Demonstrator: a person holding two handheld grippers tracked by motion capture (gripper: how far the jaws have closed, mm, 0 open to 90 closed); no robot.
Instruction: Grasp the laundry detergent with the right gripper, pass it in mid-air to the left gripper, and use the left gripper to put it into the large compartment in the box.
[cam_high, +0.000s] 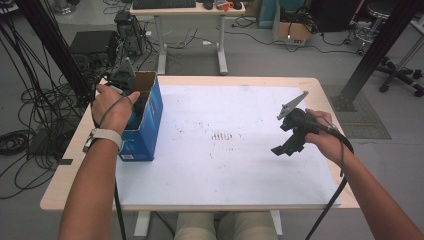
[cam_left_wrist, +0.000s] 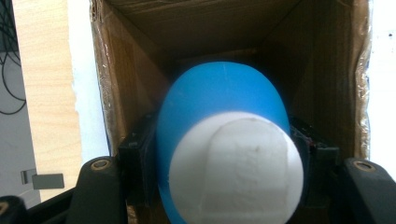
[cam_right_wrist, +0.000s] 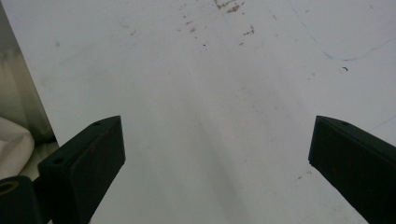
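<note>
Left gripper (cam_left_wrist: 219, 154) jaws clamped on blue-and-white bottle (cam_left_wrist: 224, 140) inside cardboard box (cam_left_wrist: 140, 56), right gripper (cam_right_wrist: 217, 154) jaws wide apart, empty

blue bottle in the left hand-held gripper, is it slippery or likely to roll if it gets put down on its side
Probably both. The blue bottle looks smooth and glossy, so it may slip, though the left hand-held gripper clamps it at both sides. Its body and white cap look rounded, so on its side it would likely roll; inside the box the walls would stop it.

Looks like a lab: behind the worktop (cam_high: 300, 82), cables (cam_high: 30, 115) tangled over the floor, a keyboard desk (cam_high: 187, 10), black rig frames (cam_high: 380, 45).
</note>
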